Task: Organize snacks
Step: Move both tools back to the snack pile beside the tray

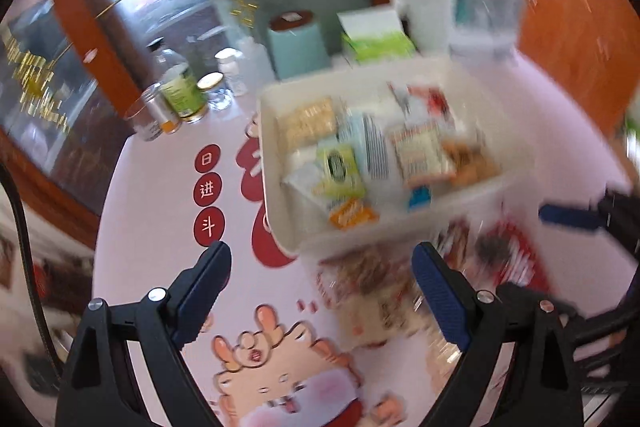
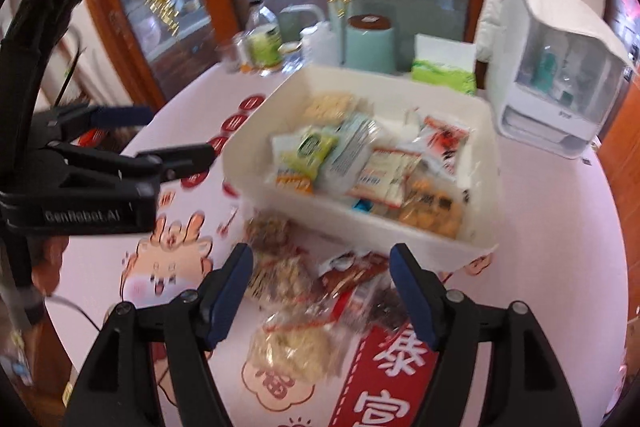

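A white rectangular bin (image 2: pixel 472 143) sits in the middle of a table covered by a pink cloth (image 2: pixel 560 227) printed with cartoon animals and red Chinese characters. The bin already holds a good many packets: a pale cracker pack (image 2: pixel 330 107) toward its 11 o'clock corner, a green-and-yellow packet (image 2: pixel 306 151) at its 9 o'clock side, a red-and-white wrapper (image 2: pixel 444 139) at 2 o'clock, and orange snacks in clear film (image 2: pixel 430 215) at 5 o'clock. So most of the sorting looks done. What remains is a small cluster of loose snacks (image 2: pixel 294 267) lying on the cloth just outside the bin's near wall, at 6 o'clock from it: clear bags of brownish nut-like pieces, a reddish wrapper (image 2: pixel 356 271), and a bag of pale puffed pieces (image 2: pixel 292 347) nearest the camera. The right gripper (image 2: pixel 322 287) hovers over this cluster, fingers spread apart with nothing pinched between them; the loose packets lie on the cloth below the gap. The left gripper (image 1: pixel 322 287) is likewise released and empty, hanging over the cloth at 7 o'clock from the bin, with the same loose bags blurred beside its right finger. Behind the bin, at 12 o'clock, stand a teal canister (image 2: pixel 370 43), a green tissue pack (image 2: pixel 444 67), bottles and a white appliance (image 2: pixel 560 67). Judging by this, a handful of packets still need to go in.
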Demonstrator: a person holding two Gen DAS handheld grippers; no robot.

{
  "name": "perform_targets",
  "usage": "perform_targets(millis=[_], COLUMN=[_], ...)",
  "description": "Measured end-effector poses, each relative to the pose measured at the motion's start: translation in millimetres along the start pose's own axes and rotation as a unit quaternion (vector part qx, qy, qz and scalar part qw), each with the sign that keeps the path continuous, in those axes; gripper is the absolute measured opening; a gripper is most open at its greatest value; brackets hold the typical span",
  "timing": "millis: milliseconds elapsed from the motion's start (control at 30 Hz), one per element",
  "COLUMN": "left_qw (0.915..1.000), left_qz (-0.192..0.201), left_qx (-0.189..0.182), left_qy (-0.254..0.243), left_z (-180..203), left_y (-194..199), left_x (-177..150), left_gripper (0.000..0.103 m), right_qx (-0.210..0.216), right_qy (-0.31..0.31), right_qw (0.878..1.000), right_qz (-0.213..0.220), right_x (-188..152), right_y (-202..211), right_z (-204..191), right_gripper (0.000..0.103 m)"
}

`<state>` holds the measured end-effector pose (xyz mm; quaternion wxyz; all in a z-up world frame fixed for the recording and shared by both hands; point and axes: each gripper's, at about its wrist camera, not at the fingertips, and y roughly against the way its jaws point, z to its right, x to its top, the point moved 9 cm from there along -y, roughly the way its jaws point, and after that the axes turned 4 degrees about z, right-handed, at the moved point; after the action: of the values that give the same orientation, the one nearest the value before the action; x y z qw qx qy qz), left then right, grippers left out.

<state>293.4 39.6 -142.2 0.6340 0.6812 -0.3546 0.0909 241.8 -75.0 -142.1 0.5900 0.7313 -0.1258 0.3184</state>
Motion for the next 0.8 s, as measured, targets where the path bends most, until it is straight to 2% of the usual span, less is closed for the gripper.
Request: perform_targets(millis=[133,233,500,667,767,800], left_qw=[0.9954,0.9923,0.9910,0.9880,0.9861,0.9854], left_qz=[-0.015,-0.038,-0.090,-0.112,-0.122,-0.124], left_qx=[-0.001,-0.011,-0.076,-0.101,-0.111,-0.115], left_qy=[-0.095,-0.117,-0.064,-0.036,-0.022,-0.020], left_z=[10,14,12,12,13,12], left_y=[-22,-42,-95,-121,-136,-140], left_x=[-24,-39,-55,-59,-62,-63], left_gripper=[0.091,0.091,0.091,0.091,0.091,0.091], right_qx=[0.016,0.025,0.024,0.012,0.025,0.046], right_qy=[0.016,0.027,0.051,0.077,0.119,0.129], right_qw=[0.999,0.998,0.994,0.994,0.990,0.988], right_qz=[-0.024,-0.043,-0.089,-0.075,-0.073,-0.076], right_x=[-20,-33,-60,-62,-67,-70], right_y=[-21,-42,-101,-117,-120,-118], right_z=[-18,-27,-34,-35,-48,-54], right_gripper=[0.071,0.071,0.069,0.061,0.052,0.049])
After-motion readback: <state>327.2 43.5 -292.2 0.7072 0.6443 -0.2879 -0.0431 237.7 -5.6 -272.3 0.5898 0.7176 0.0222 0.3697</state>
